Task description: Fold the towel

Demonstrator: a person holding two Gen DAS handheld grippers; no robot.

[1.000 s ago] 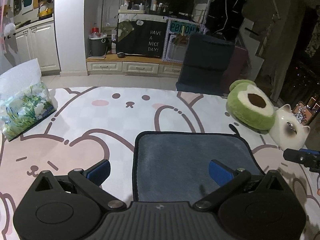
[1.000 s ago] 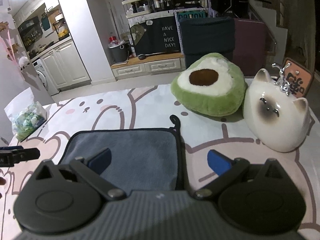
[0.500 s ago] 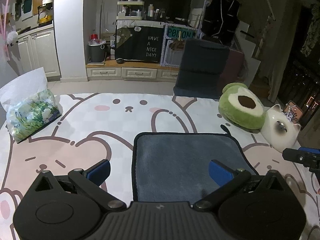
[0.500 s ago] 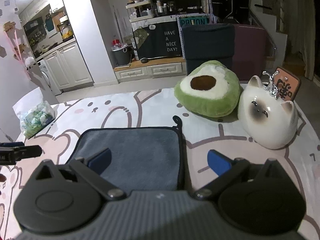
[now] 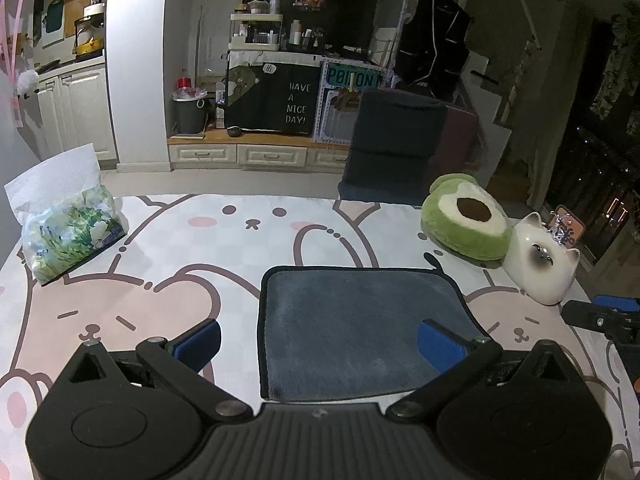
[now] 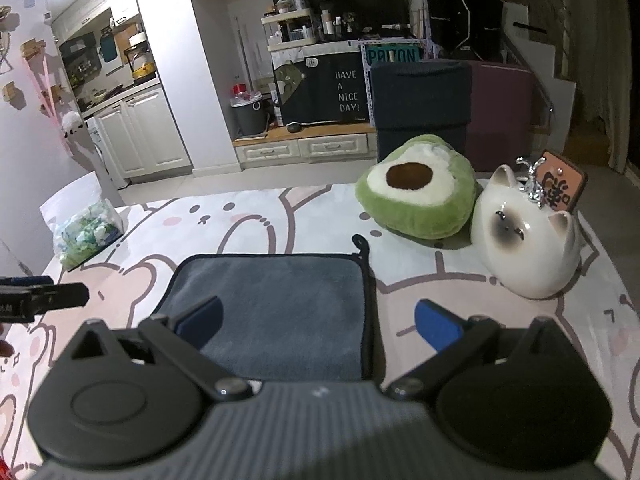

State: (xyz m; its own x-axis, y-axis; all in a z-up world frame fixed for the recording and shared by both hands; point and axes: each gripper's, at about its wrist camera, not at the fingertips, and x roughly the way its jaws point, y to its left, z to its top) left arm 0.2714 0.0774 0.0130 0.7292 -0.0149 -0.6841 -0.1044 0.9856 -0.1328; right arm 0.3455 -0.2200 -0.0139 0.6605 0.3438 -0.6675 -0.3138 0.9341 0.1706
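A folded grey towel with a black border lies flat on the bunny-print tablecloth; it also shows in the right wrist view. My left gripper is open and empty, raised above the towel's near edge. My right gripper is open and empty, above the towel's near right corner. The right gripper's tip shows at the right edge of the left wrist view; the left gripper's tip shows at the left edge of the right wrist view.
A tissue pack stands at the table's far left. A green avocado plush and a white ceramic cat sit at the far right, close to the towel's far right corner. A dark chair stands behind the table.
Both grippers have lifted and drawn back from the towel, so more of the table and room shows. The towel has not moved. Both stay open.
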